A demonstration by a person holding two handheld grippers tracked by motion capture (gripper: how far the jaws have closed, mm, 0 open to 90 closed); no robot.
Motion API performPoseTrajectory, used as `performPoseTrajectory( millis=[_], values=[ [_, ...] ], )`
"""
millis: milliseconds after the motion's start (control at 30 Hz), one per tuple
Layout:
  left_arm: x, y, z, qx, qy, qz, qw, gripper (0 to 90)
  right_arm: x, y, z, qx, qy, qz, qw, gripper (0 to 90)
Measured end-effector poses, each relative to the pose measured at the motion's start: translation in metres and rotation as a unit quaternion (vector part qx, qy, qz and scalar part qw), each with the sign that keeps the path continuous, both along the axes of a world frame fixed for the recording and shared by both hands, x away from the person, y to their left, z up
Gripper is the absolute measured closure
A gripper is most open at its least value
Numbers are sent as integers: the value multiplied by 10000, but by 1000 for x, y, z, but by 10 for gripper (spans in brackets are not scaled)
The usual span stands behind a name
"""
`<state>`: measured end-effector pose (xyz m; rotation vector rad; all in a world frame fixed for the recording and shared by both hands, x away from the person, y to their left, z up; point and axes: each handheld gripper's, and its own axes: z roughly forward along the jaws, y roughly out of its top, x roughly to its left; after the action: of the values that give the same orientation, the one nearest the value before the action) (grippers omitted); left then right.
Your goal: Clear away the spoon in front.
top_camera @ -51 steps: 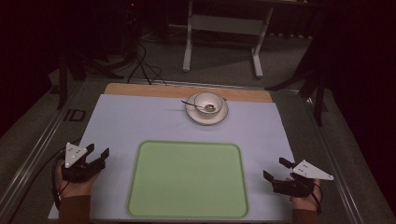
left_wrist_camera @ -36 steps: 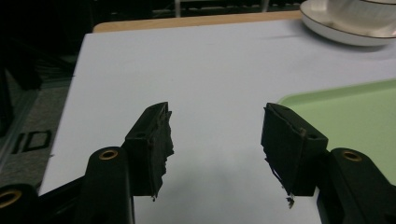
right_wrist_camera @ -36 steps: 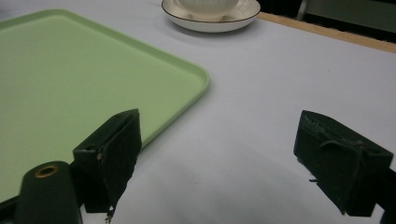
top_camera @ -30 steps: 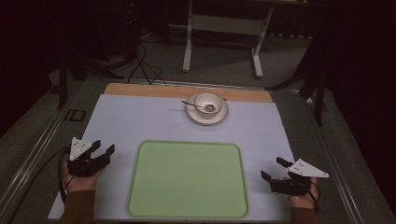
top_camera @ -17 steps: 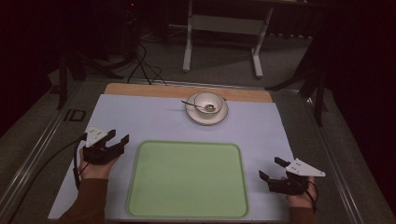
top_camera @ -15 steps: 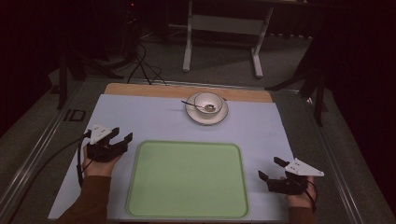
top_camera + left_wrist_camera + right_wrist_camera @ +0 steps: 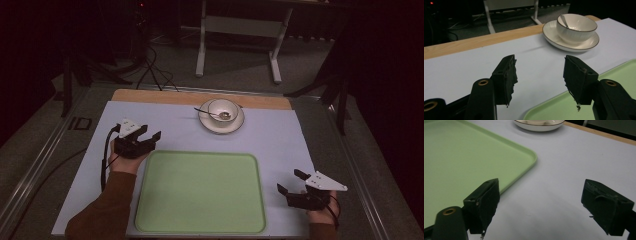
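**A:** what's hard to see here? The room past the worktop (image 7: 280, 135) is basically black. I can make out a white stand (image 7: 240, 35) on the floor and some cables (image 7: 150, 65), not much else. In the right gripper view the saucer (image 7: 539, 125) is cut off by the top edge, so the bowl barely shows there.

**B:** yeah, and the spoon (image 7: 212, 113) in the bowl (image 7: 223, 107) is tiny from the high view. The left gripper view shows its handle leaning on the inside of the bowl, but the tip is hidden.

**A:** anything different from earlier?

**B:** the left tongs (image 7: 145, 137) have moved forward along the left edge of the green tray (image 7: 200, 192) and now sit near its far left corner, pointing toward the bowl and saucer. The right tongs (image 7: 291, 182) have barely shifted, just beside the tray's near right corner. Bowl, saucer and tray haven't budged.

**A:** tongs holding anything?

**B:** nope. Both pairs are spread wide with nothing between the jaws, and the bowl is well apart from them, at the far middle of the worktop.

**A:** surface?

**B:** a pale lilac sheet (image 7: 280, 150) over a wooden top; a strip of wood (image 7: 150, 96) shows along the far edge.
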<state>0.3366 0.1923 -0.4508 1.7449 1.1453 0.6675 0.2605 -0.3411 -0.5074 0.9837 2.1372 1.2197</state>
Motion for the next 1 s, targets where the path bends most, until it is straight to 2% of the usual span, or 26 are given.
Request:
performPoseTrajectory(
  millis=[167, 400, 633, 867, 1000],
  values=[
    [9, -9, 3, 1, -34, -62, 10000, 437, 0, 2, -1, -53, 22, 20, 10000, 150],
    [24, -21, 2, 55, -8, -151, 9999, 437, -2, -1, -2, 3, -13, -12, 10000, 151],
    [37, -34, 2, 19, 21, -247, 9997, 441, -1, 0, -2, 10, -13, -33, 10000, 152],
    [47, -44, 0, 20, 33, -290, 9996, 477, -3, 2, 1, -44, -97, 13, 9999, 152],
    [54, -50, -4, -107, 76, -287, 9995, 496, -7, 1, 1, -34, -122, -35, 9999, 152]
  ],
)
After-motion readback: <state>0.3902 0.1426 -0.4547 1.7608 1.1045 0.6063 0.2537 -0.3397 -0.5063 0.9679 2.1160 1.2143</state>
